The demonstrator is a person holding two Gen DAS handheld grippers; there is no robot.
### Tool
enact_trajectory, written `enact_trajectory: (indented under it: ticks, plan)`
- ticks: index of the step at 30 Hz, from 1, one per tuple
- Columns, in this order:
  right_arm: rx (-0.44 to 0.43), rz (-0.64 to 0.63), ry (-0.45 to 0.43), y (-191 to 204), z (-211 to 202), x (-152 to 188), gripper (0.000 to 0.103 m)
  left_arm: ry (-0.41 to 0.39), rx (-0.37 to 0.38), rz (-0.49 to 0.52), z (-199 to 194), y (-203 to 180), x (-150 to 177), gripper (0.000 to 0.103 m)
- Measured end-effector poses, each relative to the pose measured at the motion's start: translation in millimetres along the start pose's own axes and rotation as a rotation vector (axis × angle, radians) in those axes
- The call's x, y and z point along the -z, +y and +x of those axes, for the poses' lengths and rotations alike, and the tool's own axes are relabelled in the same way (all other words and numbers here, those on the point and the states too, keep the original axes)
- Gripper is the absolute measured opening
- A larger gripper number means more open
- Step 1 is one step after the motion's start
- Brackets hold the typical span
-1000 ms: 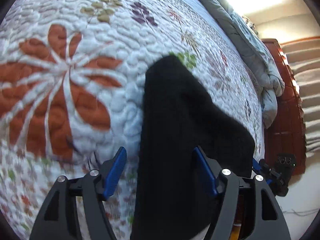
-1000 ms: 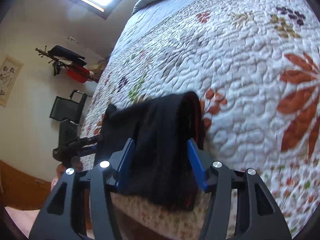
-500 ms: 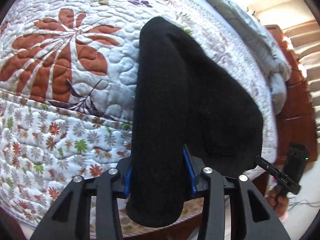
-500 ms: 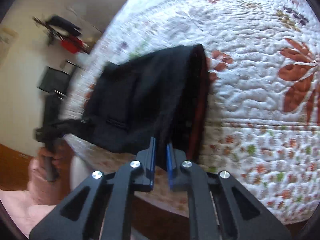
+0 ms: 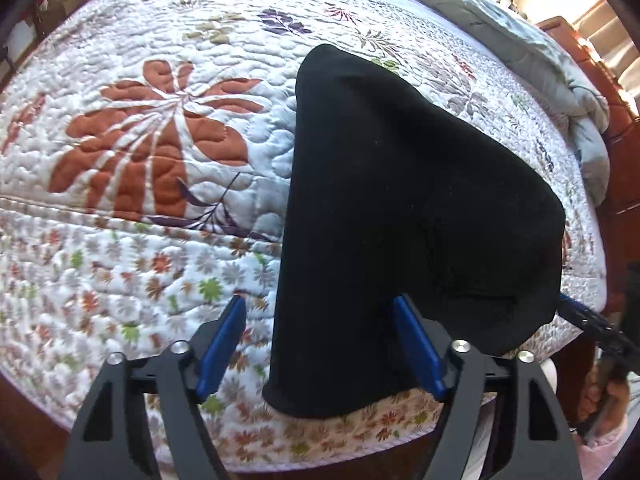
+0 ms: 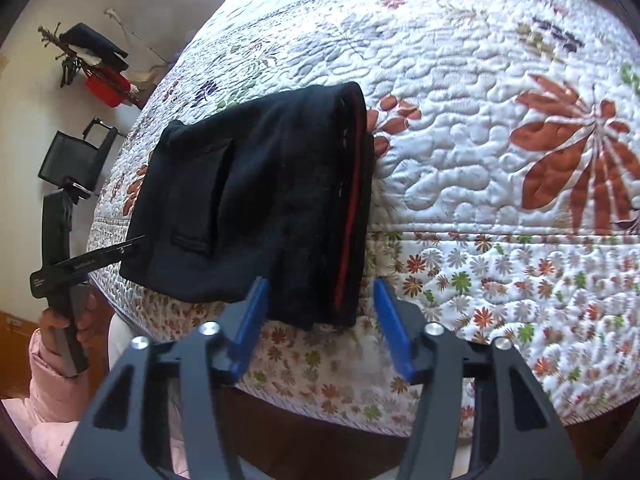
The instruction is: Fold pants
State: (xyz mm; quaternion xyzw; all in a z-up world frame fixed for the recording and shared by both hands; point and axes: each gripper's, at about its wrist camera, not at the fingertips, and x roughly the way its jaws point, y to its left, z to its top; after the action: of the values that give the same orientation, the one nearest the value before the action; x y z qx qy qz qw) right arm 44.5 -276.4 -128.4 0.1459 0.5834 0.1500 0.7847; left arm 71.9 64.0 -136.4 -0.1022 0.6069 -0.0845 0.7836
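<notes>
Black pants (image 5: 400, 208), folded into a compact bundle, lie on a floral quilt (image 5: 152, 152) at the bed's near edge, the bundle's lower end drooping over the quilt's stitched border of small flowers. The left gripper (image 5: 320, 312) stands with its blue-padded fingers (image 5: 224, 336) spread wide; the pants' near end sits in the gap between the two pads, closer to the right-hand pad, and the fabric hangs free of the left-hand one. Seen from the right wrist, the right gripper (image 6: 318, 292) is likewise spread wide, its blue pads (image 6: 250, 320) flanking the pants (image 6: 256, 204) at the end where a thin red stripe runs along the fold; whether either pad touches the cloth cannot be told. On that side of the pants a stitched pocket flap shows, and beyond the bundle's far corner the left tool's black handle is gripped by a hand (image 6: 64, 320) in a pink sleeve. A grey duvet (image 5: 540, 48) lies bunched along the quilt's far side, well apart from the pants.
</notes>
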Motion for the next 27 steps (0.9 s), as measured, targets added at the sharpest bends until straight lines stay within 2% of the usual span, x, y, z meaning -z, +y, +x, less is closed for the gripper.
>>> enact_trajectory:
  ticks: [3,5,8,13,27]
  plan:
    - [0.051,-0.022,0.002,10,-2,-1,0.076,-0.009,-0.055,0.010,-7,-1,2,0.079]
    - [0.079,-0.031,0.008,16,3,0,0.076,-0.017,-0.078,0.015,-8,-5,2,0.080]
    - [0.048,0.005,0.039,15,15,-3,0.077,-0.001,-0.086,0.014,-2,-8,0,0.080]
    - [0.049,0.041,0.060,16,32,-13,0.082,-0.003,-0.113,0.050,8,-22,-4,0.080]
    - [0.101,0.039,0.109,28,70,-21,0.086,-0.024,-0.171,0.129,22,-46,-19,0.085]
